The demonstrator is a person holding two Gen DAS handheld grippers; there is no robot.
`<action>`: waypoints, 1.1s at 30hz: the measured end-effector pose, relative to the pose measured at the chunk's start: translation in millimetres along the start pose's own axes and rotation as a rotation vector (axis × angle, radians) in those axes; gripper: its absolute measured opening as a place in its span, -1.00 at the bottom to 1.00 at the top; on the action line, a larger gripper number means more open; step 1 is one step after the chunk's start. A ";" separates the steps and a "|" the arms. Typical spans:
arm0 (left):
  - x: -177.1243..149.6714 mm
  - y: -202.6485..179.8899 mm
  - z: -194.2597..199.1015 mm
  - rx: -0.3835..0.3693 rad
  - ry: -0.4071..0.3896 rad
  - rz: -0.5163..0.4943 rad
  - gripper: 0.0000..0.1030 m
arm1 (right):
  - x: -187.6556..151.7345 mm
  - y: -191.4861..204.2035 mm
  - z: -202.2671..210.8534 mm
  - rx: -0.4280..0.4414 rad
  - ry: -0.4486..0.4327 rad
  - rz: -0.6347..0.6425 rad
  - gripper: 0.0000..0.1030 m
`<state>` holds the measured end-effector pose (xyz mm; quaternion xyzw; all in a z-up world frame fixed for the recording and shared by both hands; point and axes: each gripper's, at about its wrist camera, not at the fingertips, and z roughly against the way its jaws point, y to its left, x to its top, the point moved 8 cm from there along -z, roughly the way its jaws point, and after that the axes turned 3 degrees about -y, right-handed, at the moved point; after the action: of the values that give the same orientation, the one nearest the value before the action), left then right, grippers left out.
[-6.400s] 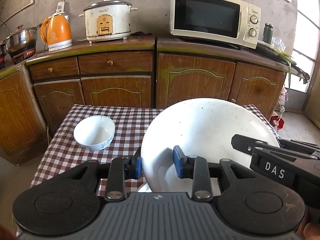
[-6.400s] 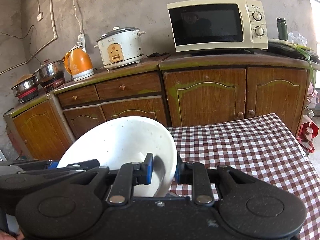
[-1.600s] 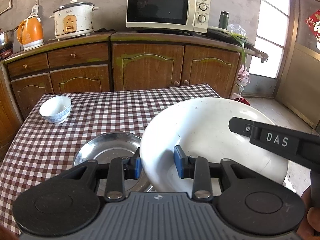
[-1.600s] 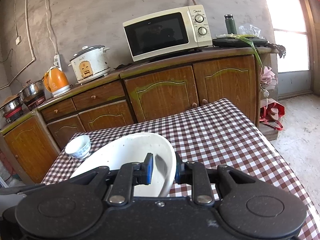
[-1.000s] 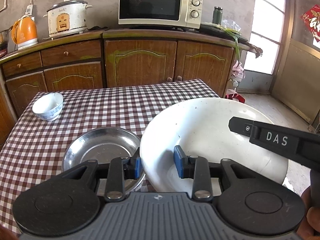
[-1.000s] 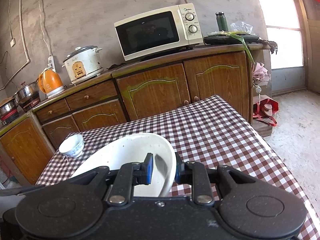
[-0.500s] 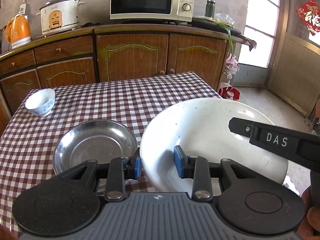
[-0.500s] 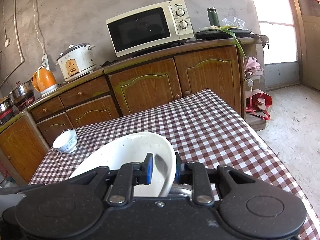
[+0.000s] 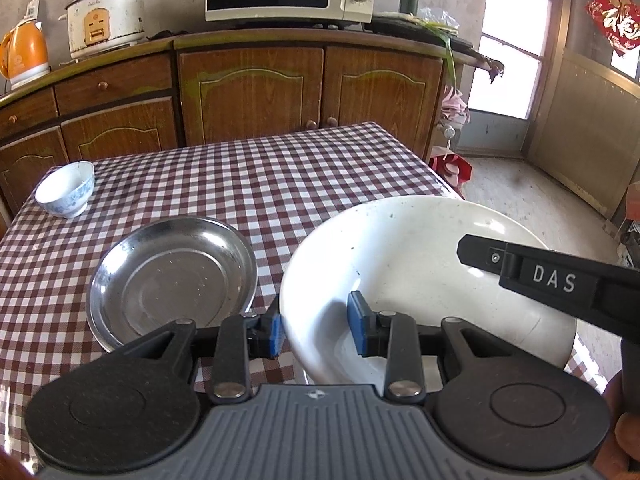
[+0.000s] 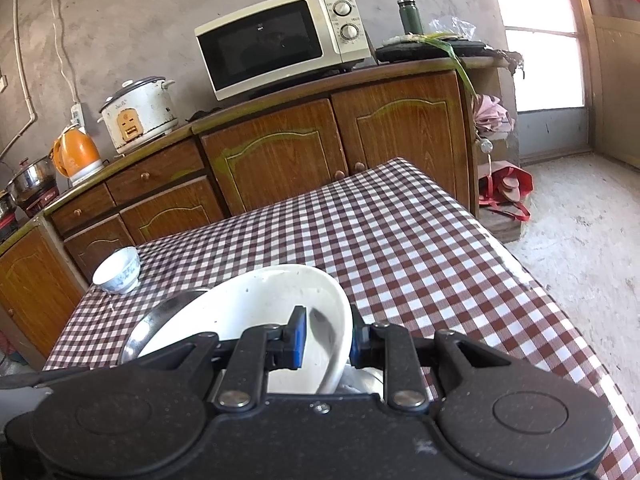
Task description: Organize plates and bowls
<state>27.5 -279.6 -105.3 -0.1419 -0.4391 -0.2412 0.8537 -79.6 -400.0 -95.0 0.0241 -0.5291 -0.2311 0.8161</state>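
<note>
A large white plate [image 9: 416, 264] is held above the checked table by both grippers. My left gripper [image 9: 316, 330] is shut on its near-left rim. My right gripper [image 10: 328, 340] is shut on its right rim; the plate also shows in the right wrist view [image 10: 260, 304], and the right gripper's finger [image 9: 552, 276] crosses the plate in the left wrist view. A steel plate [image 9: 172, 280] lies on the table left of the white plate; its edge shows under the plate in the right wrist view [image 10: 160, 316]. A small white-and-blue bowl [image 9: 66, 188] stands at the table's far left corner [image 10: 118, 270].
The checked tablecloth [image 9: 280, 176] covers the table; its right edge drops to a concrete floor [image 10: 580, 232]. Behind stand wooden cabinets [image 9: 248, 88] with a microwave [image 10: 280, 40], rice cooker [image 10: 140, 112] and orange kettle [image 10: 76, 152].
Both grippers, still holding the white plate, have drawn back and up from the cabinets. The steel plate has come into fuller view to the left of the white plate.
</note>
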 end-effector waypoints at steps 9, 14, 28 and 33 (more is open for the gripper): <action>-9.4 -3.7 -9.7 -0.012 0.026 -0.014 -0.35 | -11.8 -9.9 -5.2 -0.015 0.029 -0.010 -0.48; -15.4 -1.8 -17.2 -0.010 0.044 -0.016 -0.35 | -20.1 -12.3 -10.5 -0.019 0.052 -0.013 -0.48; -36.7 2.4 -37.8 0.000 0.102 -0.041 -0.35 | -50.9 -22.8 -34.5 -0.032 0.142 -0.028 -0.48; -43.0 3.1 -45.1 0.005 0.117 -0.055 -0.35 | -60.7 -26.8 -43.6 -0.040 0.175 -0.031 -0.48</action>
<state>38.5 -285.1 -166.5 -0.1133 -0.3926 -0.2716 0.8714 -71.1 -408.4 -173.5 0.0362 -0.4507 -0.2511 0.8559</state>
